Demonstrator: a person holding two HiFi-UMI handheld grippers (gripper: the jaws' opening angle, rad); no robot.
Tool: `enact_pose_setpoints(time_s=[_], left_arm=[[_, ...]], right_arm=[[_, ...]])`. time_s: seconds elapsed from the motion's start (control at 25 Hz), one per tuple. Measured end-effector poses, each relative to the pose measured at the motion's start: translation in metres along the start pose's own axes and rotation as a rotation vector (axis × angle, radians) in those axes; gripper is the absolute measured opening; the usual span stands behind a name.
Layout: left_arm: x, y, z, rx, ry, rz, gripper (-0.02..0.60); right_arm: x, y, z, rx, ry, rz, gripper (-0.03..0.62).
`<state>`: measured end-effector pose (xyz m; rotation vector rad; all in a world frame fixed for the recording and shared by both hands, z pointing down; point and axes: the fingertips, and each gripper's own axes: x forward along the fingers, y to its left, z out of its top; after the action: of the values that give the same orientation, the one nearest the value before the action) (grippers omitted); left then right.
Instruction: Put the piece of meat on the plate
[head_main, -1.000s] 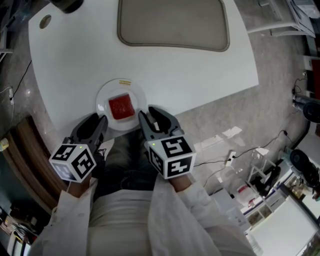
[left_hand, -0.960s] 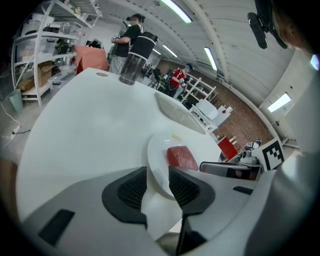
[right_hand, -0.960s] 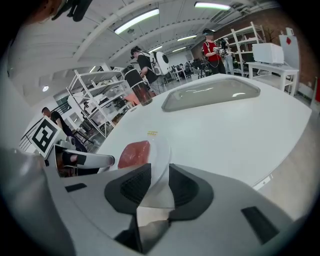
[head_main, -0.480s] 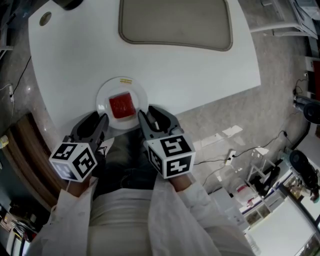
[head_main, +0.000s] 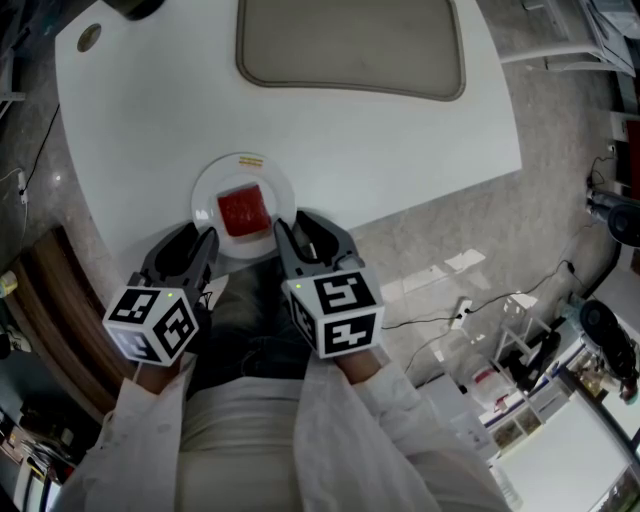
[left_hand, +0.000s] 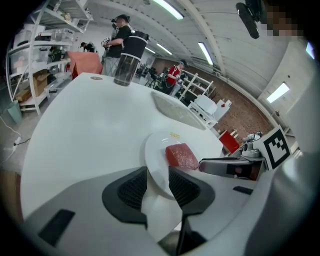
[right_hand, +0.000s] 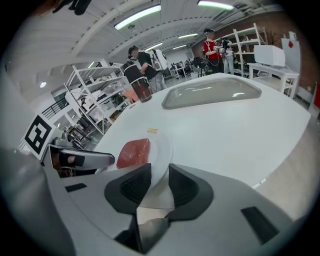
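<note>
A square red piece of meat (head_main: 243, 211) lies in the middle of a round white plate (head_main: 210, 195) near the front edge of the white table (head_main: 400, 140). My left gripper (head_main: 195, 240) hovers just off the plate's near left rim, and my right gripper (head_main: 300, 228) just off its near right rim. Each is open by a narrow gap and holds nothing. The left gripper view shows the left gripper (left_hand: 158, 172) with the meat (left_hand: 182, 156) and plate (left_hand: 157, 150) beyond it. In the right gripper view the right gripper (right_hand: 160, 172) faces the meat (right_hand: 133, 152).
A grey recessed mat (head_main: 350, 45) fills the table's far side. A dark cup (left_hand: 125, 70) stands at the far left corner. The table's front edge runs under both grippers, with my lap below. Cables and equipment (head_main: 540, 350) lie on the floor to the right. People stand by the shelves (right_hand: 142, 60).
Almost nothing has changed. Both grippers shifted very slightly in place, and the meat stays on the plate.
</note>
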<state>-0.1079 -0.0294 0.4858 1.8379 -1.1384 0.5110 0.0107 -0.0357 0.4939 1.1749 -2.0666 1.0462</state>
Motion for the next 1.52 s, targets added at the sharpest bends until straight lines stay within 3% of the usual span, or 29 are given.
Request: enact_pose_setpoints(time_s=[1.04, 1.52], left_arm=[[-0.003, 0.002, 0.001, 0.016, -0.001, 0.055, 0.103], [-0.008, 0.009, 0.011, 0.054, 0.017, 0.04, 0.103]], right_arm=[[-0.007, 0.003, 0.004, -0.006, -0.052, -0.039, 0.097], [-0.006, 0.009, 0.011, 0.005, -0.062, -0.067, 0.095]])
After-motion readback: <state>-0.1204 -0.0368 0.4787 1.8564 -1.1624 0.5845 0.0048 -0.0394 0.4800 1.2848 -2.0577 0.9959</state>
